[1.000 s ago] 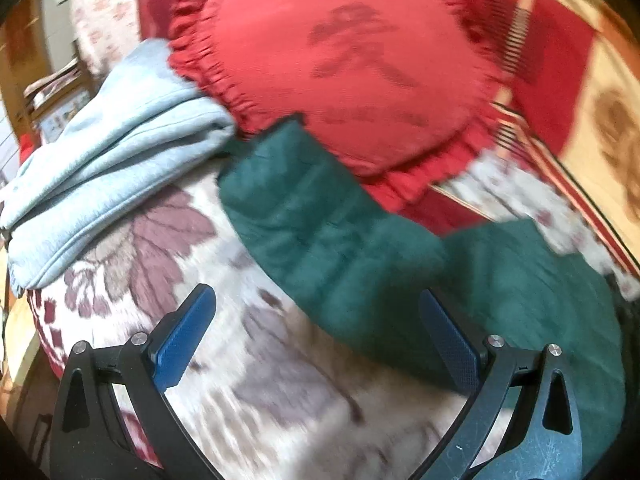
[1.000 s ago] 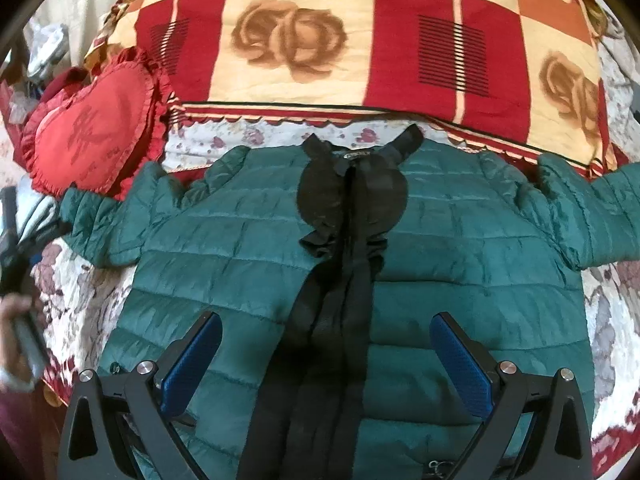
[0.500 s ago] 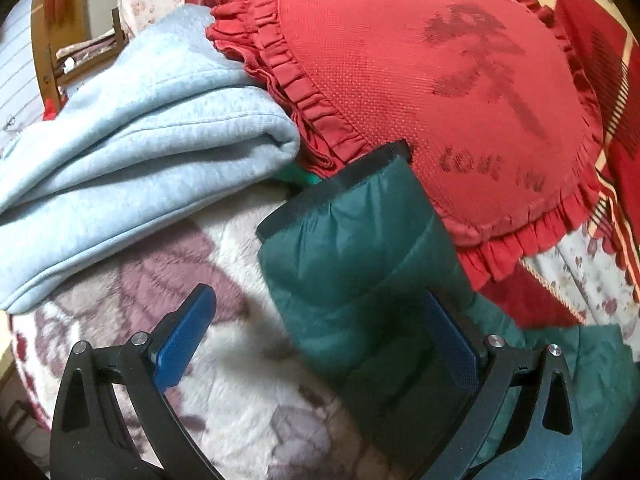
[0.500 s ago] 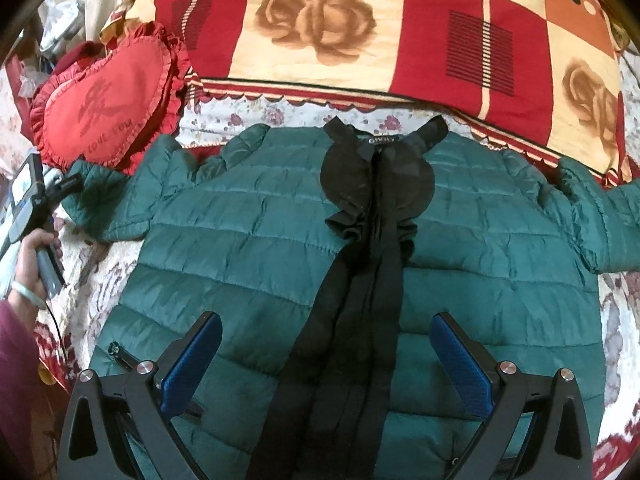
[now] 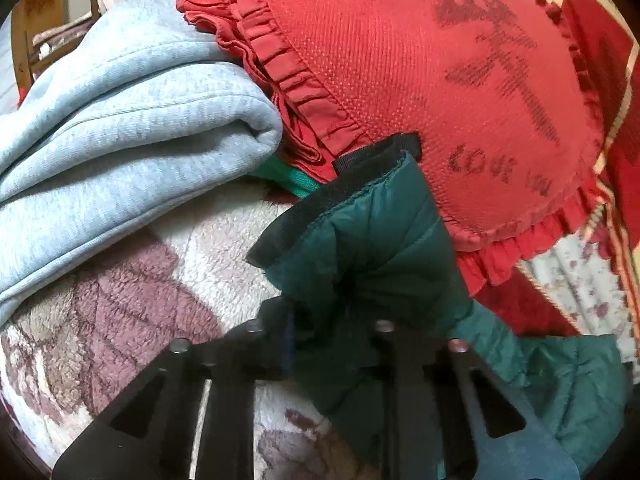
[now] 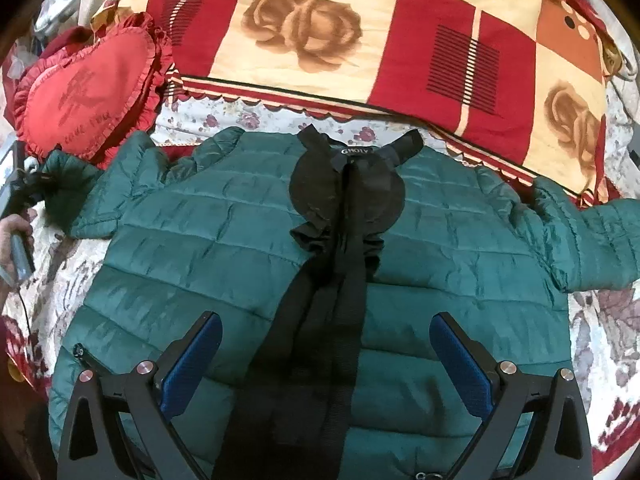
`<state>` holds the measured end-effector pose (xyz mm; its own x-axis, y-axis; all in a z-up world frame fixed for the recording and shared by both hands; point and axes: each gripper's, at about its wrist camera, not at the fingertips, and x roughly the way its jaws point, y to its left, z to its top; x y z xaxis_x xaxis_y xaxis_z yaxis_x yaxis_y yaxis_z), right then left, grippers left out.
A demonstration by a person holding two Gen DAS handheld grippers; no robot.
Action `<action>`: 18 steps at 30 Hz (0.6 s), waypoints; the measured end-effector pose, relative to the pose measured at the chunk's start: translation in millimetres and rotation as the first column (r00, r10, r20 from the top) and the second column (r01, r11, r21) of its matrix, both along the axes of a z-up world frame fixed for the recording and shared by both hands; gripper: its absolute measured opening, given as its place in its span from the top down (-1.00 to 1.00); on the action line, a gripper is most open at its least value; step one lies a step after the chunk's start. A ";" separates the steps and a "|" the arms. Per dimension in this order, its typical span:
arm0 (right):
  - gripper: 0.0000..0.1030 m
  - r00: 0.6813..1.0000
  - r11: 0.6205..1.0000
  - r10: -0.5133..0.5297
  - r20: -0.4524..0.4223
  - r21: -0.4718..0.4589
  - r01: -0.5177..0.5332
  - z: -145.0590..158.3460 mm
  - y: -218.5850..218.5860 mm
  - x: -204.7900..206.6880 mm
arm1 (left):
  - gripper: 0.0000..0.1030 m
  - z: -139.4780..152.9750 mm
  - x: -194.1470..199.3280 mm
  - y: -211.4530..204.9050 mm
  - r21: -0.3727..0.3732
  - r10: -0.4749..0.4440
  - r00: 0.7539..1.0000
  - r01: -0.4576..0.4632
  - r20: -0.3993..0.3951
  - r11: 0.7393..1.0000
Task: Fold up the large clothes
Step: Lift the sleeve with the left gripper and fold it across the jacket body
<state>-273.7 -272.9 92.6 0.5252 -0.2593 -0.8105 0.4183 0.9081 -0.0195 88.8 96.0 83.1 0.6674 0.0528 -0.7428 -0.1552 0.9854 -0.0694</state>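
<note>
Two claws are at work over a green puffer jacket (image 6: 208, 264) spread face up on the bed (image 6: 600, 328). My left claw (image 5: 332, 320) has just snapped closed on the sleeve (image 5: 372, 248) near its black cuff (image 5: 320, 204), beside a red heart cushion (image 5: 440, 80). My right claw (image 6: 324, 348) hovers wide open above the jacket's zip. With the sleeve gripped, I judge it ready to fold inward.

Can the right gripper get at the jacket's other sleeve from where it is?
Probably yes: the right gripper is open above the jacket, and the other sleeve lies uncovered on the bed.
</note>
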 end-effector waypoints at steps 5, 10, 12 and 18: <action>-0.99 1.000 1.000 -0.004 -0.011 -0.025 0.003 0.4 0.2 -5.3 | 0.76 21.8 -17.0 4.1 -0.041 -0.044 0.999 0.045 0.023 0.998; -0.99 1.000 0.996 -0.007 -0.022 -0.094 0.005 3.7 3.1 -13.1 | 0.77 56.8 -48.2 -10.0 -0.059 -0.114 0.991 0.118 0.077 0.991; -0.99 1.000 0.993 -0.008 -0.025 -0.118 0.005 5.4 3.5 -17.1 | 0.78 73.3 -63.9 -18.8 -0.058 -0.148 0.984 0.154 0.103 0.986; -0.99 0.999 0.990 -0.003 -0.036 -0.141 -0.002 7.2 3.6 -29.1 | 0.78 110.8 -98.6 -59.4 -0.046 -0.253 0.953 0.264 0.166 0.963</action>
